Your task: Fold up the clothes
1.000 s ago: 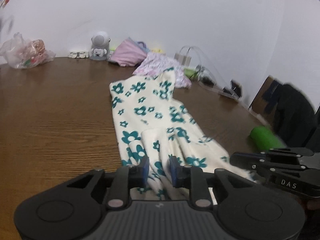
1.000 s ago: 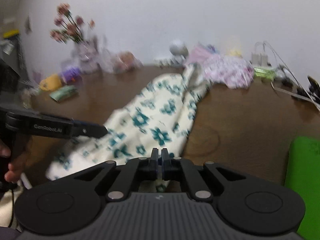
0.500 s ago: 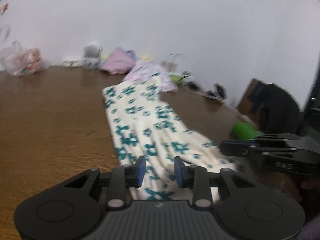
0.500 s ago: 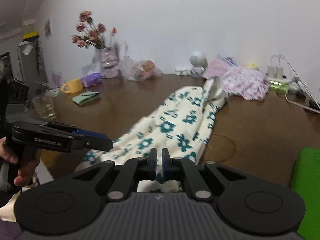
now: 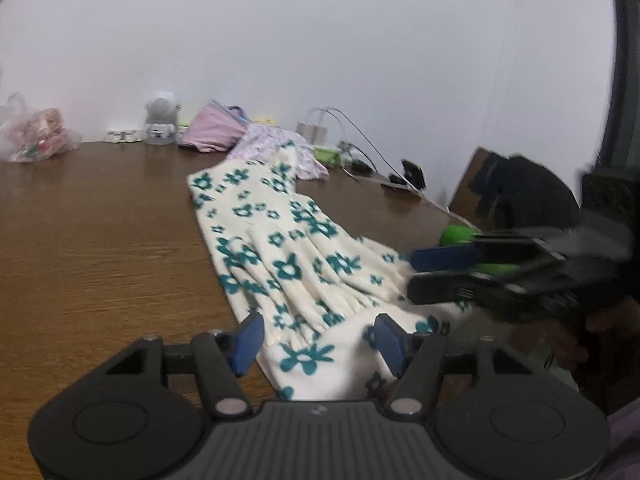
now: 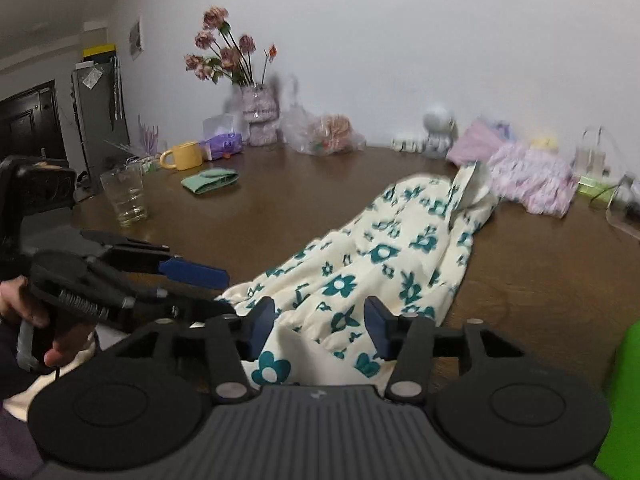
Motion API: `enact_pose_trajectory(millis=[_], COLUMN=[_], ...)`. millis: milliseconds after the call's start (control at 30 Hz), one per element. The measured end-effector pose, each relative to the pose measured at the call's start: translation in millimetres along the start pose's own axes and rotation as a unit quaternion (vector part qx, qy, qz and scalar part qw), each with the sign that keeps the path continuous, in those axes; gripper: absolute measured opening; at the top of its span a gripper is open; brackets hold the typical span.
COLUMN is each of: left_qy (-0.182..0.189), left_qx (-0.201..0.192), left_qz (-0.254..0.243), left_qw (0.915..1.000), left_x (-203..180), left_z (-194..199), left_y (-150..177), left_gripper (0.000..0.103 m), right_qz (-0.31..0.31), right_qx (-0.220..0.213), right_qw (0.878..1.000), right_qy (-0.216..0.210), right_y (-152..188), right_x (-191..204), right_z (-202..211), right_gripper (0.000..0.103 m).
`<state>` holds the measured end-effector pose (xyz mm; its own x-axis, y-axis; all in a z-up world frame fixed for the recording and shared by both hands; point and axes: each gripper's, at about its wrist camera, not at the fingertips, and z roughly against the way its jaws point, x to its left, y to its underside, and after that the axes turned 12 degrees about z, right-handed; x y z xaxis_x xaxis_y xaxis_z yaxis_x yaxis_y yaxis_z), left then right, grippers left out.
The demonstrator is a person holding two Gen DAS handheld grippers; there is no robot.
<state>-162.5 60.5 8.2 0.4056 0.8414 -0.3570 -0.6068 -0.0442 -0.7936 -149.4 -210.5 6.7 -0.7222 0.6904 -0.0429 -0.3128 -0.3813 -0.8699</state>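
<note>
A cream garment with teal flowers (image 5: 280,248) lies stretched along the brown table (image 5: 100,232), its near gathered end hanging at the table's front edge. My left gripper (image 5: 316,340) is open just above that near end, the cloth loose between its blue pads. In the right wrist view the same garment (image 6: 384,256) runs away toward the back, and my right gripper (image 6: 318,326) is open over its near hem. Each gripper shows in the other's view: the right gripper (image 5: 412,276) at the right, the left gripper (image 6: 224,292) at the left, held by a hand.
More clothes, a pink one (image 5: 212,132) and a lilac patterned one (image 6: 532,178), lie at the back by chargers and cables. A glass (image 6: 124,196), yellow mug (image 6: 186,156), flower vase (image 6: 258,114), plastic bag (image 6: 324,136) and green folded cloth (image 6: 210,180) stand left. A green object (image 6: 624,400) lies at the right edge.
Both grippers have opened: the left from nearly shut, the right from shut on the hem. The garment's near end now lies loose at the table edge.
</note>
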Motion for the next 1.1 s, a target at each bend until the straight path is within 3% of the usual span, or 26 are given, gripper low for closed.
enact_pose_trajectory(millis=[67, 167, 333, 433, 533, 633, 667, 767, 867, 967, 1000, 1033, 1067, 1100], left_qy=[-0.013, -0.016, -0.01, 0.002, 0.0, -0.038, -0.053, -0.069, -0.057, -0.048, -0.044, -0.039, -0.034, -0.027], left_qx=[0.013, 0.019, 0.029, 0.013, 0.0, 0.0, -0.001, 0.006, 0.023, 0.043, 0.05, 0.058, 0.068, 0.078], left_qz=[-0.012, -0.023, -0.071, -0.119, -0.213, -0.32, -0.345, -0.384, -0.392, -0.391, -0.387, -0.381, -0.374, -0.368], left_qw=[0.9998, 0.9994, 0.997, 0.9928, 0.977, 0.9468, 0.937, 0.9205, 0.918, 0.9183, 0.9196, 0.922, 0.9242, 0.9261], left_x=[-3.0, -3.2, -12.9, -26.4, -46.3, -62.4, -65.9, -70.0, -71.4, -70.0, -68.5, -66.1, -64.4, -63.8], left_z=[-7.5, -4.8, 15.6, 40.5, 54.8, 46.9, 42.6, 31.7, 29.5, 28.8, 28.5, 28.0, 27.3, 26.1], left_y=[4.0, 7.8, 18.0, 32.7, 56.8, 78.8, 83.6, 87.6, 83.6, 76.7, 72.9, 67.7, 62.5, 57.0], left_gripper=[0.059, 0.059, 0.061, 0.075, 0.079, 0.078, 0.074, 0.066, 0.047, 0.041, 0.039, 0.038, 0.037, 0.036], right_qz=[-0.024, -0.038, 0.004, 0.004, -0.001, -0.001, -0.001, 0.005, 0.011, 0.035, 0.058, 0.081, 0.103, 0.126], right_qx=[0.027, 0.046, 0.071, 0.077, 0.078, 0.08, 0.081, 0.083, 0.084, 0.071, 0.056, 0.041, 0.025, 0.01], right_qw=[0.999, 0.998, 0.997, 0.997, 0.997, 0.997, 0.997, 0.997, 0.996, 0.997, 0.996, 0.995, 0.993, 0.991], right_qy=[-0.003, -0.002, 0.003, 0.001, 0.005, 0.0, -0.003, -0.01, -0.013, -0.021, -0.028, -0.035, -0.042, -0.049], right_y=[0.4, 4.4, 3.9, 7.3, 9.1, 10.7, 11.2, 13.1, 14.8, 17.4, 19.1, 20.7, 22.4, 24.0], right_x=[-7.2, -10.8, 6.0, 13.3, 18.7, 22.9, 24.1, 28.0, 31.6, 35.8, 37.8, 39.7, 41.7, 43.6], right_z=[-15.5, -31.6, -26.9, -18.7, -12.8, -8.3, -6.6, -0.3, 6.9, 17.5, 23.7, 29.9, 36.1, 42.3], right_gripper=[0.04, 0.04, 0.04, 0.04, 0.04, 0.04, 0.04, 0.04, 0.04, 0.042, 0.044, 0.056, 0.078, 0.085])
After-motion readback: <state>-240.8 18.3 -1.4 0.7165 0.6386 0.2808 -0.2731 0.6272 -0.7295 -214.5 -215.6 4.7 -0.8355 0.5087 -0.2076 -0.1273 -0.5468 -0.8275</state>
